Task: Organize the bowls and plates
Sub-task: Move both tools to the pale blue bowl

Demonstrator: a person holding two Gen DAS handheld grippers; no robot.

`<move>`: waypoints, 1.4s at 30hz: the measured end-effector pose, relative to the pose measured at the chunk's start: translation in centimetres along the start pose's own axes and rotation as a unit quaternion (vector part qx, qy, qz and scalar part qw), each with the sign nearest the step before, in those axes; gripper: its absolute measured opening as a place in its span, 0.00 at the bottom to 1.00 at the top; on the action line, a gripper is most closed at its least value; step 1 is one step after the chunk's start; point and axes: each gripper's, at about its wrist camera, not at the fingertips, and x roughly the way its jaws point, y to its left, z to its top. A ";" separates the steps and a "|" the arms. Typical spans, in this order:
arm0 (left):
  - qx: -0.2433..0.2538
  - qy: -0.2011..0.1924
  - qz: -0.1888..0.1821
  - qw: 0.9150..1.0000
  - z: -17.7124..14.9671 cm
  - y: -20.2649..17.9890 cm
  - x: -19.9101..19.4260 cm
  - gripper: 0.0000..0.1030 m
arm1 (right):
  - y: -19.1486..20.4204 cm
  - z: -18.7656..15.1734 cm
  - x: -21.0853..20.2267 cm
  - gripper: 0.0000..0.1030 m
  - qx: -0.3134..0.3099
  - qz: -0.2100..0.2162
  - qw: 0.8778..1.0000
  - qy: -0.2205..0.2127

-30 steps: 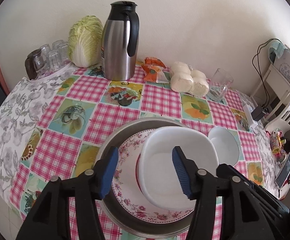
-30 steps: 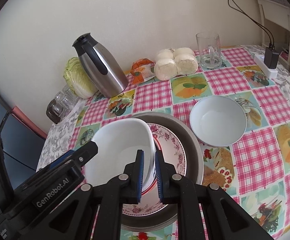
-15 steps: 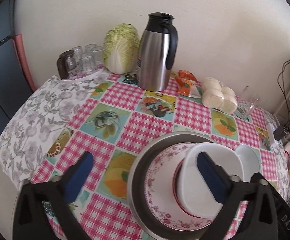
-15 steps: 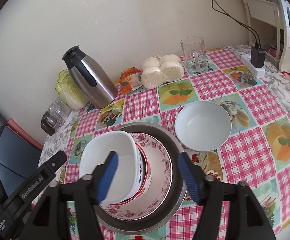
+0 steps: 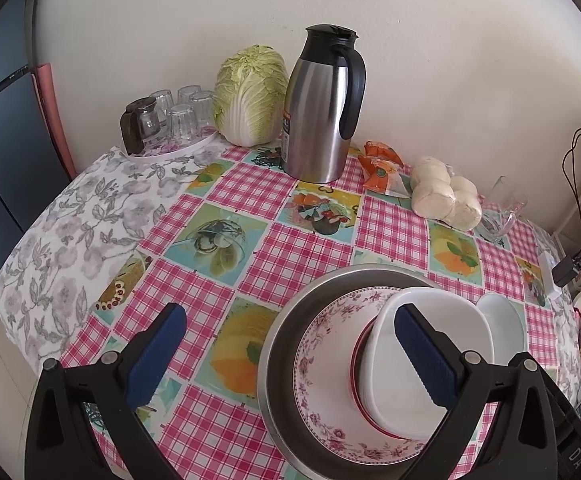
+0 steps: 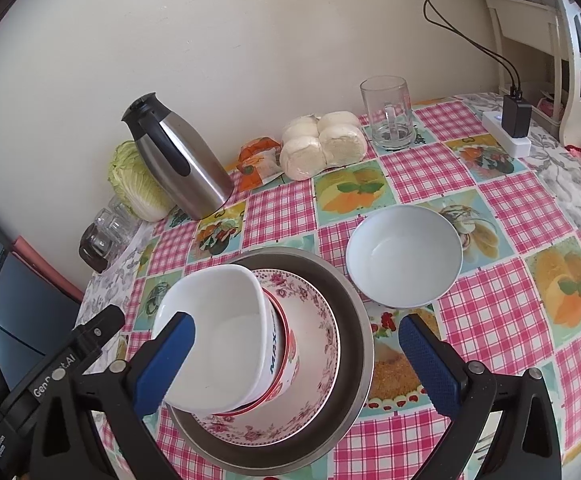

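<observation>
A white square bowl (image 5: 446, 316) (image 6: 226, 312) sits on a red-rimmed bowl, on a floral plate (image 5: 322, 344) (image 6: 314, 320), inside a round metal basin (image 5: 278, 344) (image 6: 356, 320). A round white bowl (image 6: 404, 256) (image 5: 506, 320) stands alone on the tablecloth to the right of the stack. My left gripper (image 5: 290, 320) is open wide, its right finger over the square bowl's near rim and its left finger over the cloth. My right gripper (image 6: 296, 328) has its jaws opening; they straddle the stack, and no pad presses on anything.
Along the back wall stand a steel thermos jug (image 5: 322, 104), a cabbage (image 5: 250, 96), a tray of glasses (image 5: 170, 116), orange snack packets (image 5: 382, 168), bagged buns (image 5: 446, 196) and a glass mug (image 6: 390, 116). A power strip (image 6: 508, 132) lies at the far right.
Both grippers have spread wide and let go of the white square bowl's rim. The bowl stays on the stack. The left view has swung a little to the left.
</observation>
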 end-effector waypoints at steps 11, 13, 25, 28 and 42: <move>-0.008 -0.009 -0.006 1.000 -0.3 -1.0 -0.5 1.00 | -1.1 0.2 -0.3 1.00 0.003 0.008 1.000 0.001; -0.017 -0.011 -0.017 1.000 -0.3 -1.3 -0.6 1.00 | -1.4 0.3 -0.3 1.00 0.005 0.009 1.000 0.001; 0.003 -0.056 -0.079 0.995 -0.3 -6.6 -2.1 1.00 | -6.1 1.4 -1.0 1.00 0.039 -0.002 0.999 -0.006; 0.022 -0.051 -0.102 0.993 -0.5 -8.7 -2.1 1.00 | -7.9 1.7 -1.2 1.00 0.059 -0.007 0.998 -0.008; 0.146 -0.030 -0.107 0.983 -3.1 -18.1 0.0 1.00 | -17.2 2.1 -1.3 1.00 0.147 -0.036 0.988 -0.017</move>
